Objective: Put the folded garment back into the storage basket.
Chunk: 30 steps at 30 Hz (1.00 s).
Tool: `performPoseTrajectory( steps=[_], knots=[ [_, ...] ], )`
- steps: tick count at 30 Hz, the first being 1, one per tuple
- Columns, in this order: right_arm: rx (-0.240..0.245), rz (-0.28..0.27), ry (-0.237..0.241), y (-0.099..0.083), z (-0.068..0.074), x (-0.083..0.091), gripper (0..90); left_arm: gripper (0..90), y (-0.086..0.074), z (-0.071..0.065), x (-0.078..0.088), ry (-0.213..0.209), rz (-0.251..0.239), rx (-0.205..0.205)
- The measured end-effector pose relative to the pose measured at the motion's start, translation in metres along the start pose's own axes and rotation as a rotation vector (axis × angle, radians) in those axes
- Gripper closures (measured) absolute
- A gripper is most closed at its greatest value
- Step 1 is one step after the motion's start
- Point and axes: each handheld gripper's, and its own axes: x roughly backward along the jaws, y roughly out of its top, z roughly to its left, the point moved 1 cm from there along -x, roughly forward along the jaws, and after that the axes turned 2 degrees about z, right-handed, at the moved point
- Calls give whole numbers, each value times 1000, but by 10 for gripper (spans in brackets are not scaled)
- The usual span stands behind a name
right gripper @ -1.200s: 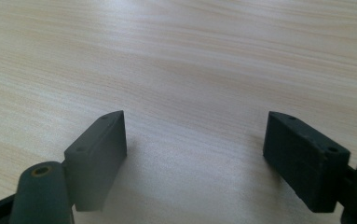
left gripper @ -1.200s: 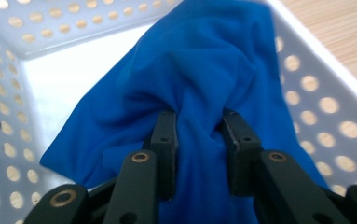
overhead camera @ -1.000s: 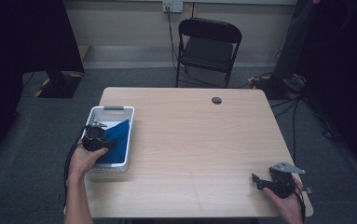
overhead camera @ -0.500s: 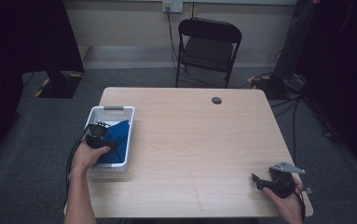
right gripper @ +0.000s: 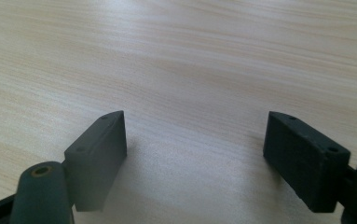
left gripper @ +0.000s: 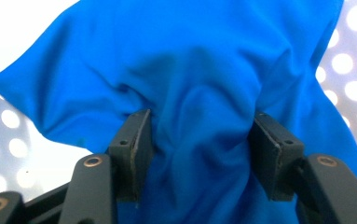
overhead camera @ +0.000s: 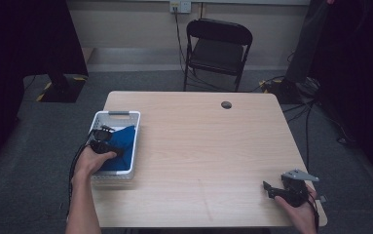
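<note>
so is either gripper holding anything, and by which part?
Left gripper has just been opening, its jaws astride a bunched fold of the blue cloth in the white perforated basket; grip unclear. Right gripper: nothing.

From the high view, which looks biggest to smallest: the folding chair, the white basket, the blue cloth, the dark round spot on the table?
1. Folding chair, though it stands farthest from the camera
2. White basket
3. Blue cloth
4. Dark round spot

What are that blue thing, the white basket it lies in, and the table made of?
The blue cloth looks like a soft, matte knit fabric: it folds and bunches between the left gripper's jaws. The white basket seems to be plastic, smooth, with rows of round holes. The table shows pale wood grain with a low sheen, though it could be laminate or real wood.
</note>
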Motion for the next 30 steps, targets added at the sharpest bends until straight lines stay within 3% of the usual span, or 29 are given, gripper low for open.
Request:
performPoseTrajectory(
  steps=[5,10,21,25,30],
  knots=[
    [0,0,0,0,0,0,204,390,1,1,0,-22,7,-7],
    [0,0,0,0,0,0,204,312,3,-1,-3,0,24,-45],
    [0,0,0,0,0,0,204,146,9,0,-10,36,58,-76],
    [0,0,0,0,0,0,204,98,10,2,-11,40,67,-69],
    [1,0,0,0,0,0,204,117,9,3,-9,34,59,-57]
  ],
)
